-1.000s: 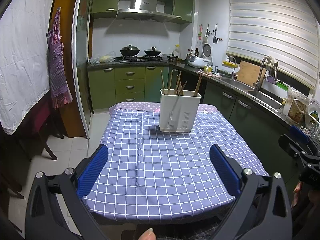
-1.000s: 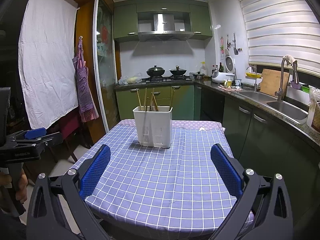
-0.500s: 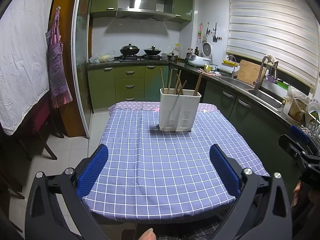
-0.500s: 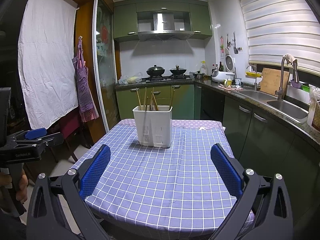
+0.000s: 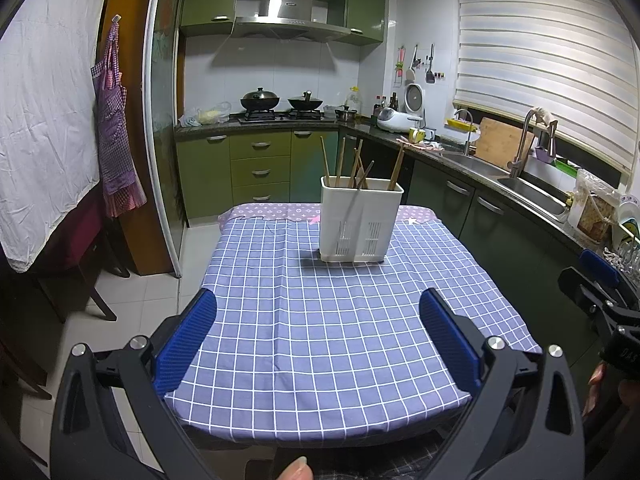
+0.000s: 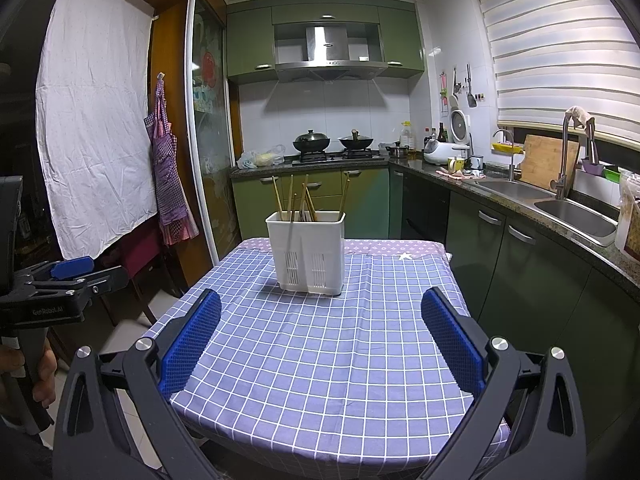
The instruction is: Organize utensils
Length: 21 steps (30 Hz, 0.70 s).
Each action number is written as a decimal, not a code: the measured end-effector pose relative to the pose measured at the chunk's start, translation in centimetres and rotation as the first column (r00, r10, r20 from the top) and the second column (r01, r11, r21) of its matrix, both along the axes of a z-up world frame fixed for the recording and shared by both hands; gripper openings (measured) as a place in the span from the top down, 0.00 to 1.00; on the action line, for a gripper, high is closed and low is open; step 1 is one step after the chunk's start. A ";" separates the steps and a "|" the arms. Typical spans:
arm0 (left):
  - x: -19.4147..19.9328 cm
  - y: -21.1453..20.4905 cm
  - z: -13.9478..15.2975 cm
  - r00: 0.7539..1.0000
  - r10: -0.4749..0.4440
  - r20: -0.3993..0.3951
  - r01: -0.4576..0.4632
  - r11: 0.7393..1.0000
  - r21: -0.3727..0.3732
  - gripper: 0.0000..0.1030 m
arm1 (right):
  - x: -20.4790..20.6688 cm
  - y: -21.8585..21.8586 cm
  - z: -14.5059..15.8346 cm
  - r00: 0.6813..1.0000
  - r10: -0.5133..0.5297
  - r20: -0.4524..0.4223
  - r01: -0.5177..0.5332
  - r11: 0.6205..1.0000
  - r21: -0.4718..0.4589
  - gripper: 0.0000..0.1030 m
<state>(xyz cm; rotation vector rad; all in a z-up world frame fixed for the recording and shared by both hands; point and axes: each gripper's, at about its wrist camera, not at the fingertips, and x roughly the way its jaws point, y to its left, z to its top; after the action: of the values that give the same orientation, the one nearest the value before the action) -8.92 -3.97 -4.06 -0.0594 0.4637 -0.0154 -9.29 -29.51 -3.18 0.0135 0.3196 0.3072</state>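
1. The left gripper (image 5: pixel 318 332) is held above the near edge of the table; its two blue pads (image 5: pixel 186 338) stand wide apart and nothing is between them.
2. The right gripper (image 6: pixel 320 334) is in the same posture over the near edge, its blue pads (image 6: pixel 452 340) also wide apart and holding nothing.
3. In the right wrist view the left gripper appears at the left border, off the table's side, with a hand (image 6: pixel 38 376) around its handle. In the left wrist view the right gripper appears at the right border, beside the table.
4. The table is covered with a purple-blue checked tablecloth (image 5: pixel 340 320) with white lines. The part of the cloth near both grippers is bare.
5. The white utensil holder (image 5: pixel 360 224) stands upright toward the far end of the table, well apart from both grippers. Its front has two panels of slots.
6. Several wooden chopsticks (image 5: pixel 340 162) stand inside the holder, leaning in different directions, their upper ends above the rim. One chopstick (image 5: pixel 397 166) stands alone at the right side of the holder.
7. Behind the table are green cabinets (image 6: pixel 320 188), a stove with two black woks (image 6: pixel 311 141), and a range hood (image 6: pixel 328 50).
8. On the right runs a counter with a steel sink (image 6: pixel 576 212) and a tall faucet. On the left hangs a purple checked apron (image 6: pixel 168 184) beside a white sheet.
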 end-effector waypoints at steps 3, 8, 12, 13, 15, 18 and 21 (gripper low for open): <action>0.0 0.1 0.0 1.000 0.000 -0.001 0.000 1.000 0.001 0.06 | 0.0 0.0 0.0 1.000 0.000 -0.001 0.000 1.000 0.000 0.04; 0.0 0.2 0.0 1.000 0.001 -0.001 -0.001 1.000 0.000 0.06 | 0.0 0.1 0.0 1.000 0.000 -0.001 0.000 1.000 0.001 0.04; 0.0 0.5 -0.1 1.000 0.003 -0.004 -0.003 1.000 0.000 0.06 | 0.0 0.2 0.0 1.000 0.000 -0.001 0.000 1.000 0.000 0.04; 0.1 0.4 -0.1 1.000 0.003 -0.004 -0.003 1.000 0.000 0.06 | 0.0 0.2 -0.1 1.000 0.001 -0.001 -0.001 1.000 0.000 0.04; 0.2 0.4 -0.1 1.000 0.004 -0.006 -0.004 1.000 0.000 0.06 | 0.0 0.3 -0.2 1.000 0.001 -0.002 -0.001 1.000 -0.001 0.04; 0.2 0.4 -0.1 1.000 0.005 -0.005 -0.005 1.000 0.001 0.06 | 0.0 0.3 -0.2 1.000 0.000 -0.002 0.000 1.000 0.000 0.04; 0.2 0.5 -0.1 1.000 0.008 -0.004 -0.008 1.000 -0.001 0.06 | -0.1 0.6 -0.4 1.000 0.004 -0.005 -0.004 1.000 -0.003 0.04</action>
<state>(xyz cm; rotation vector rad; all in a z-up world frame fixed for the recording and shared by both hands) -8.69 -3.45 -4.17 -0.0624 0.4678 -0.0077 -9.38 -28.87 -3.56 0.0103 0.3248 0.3104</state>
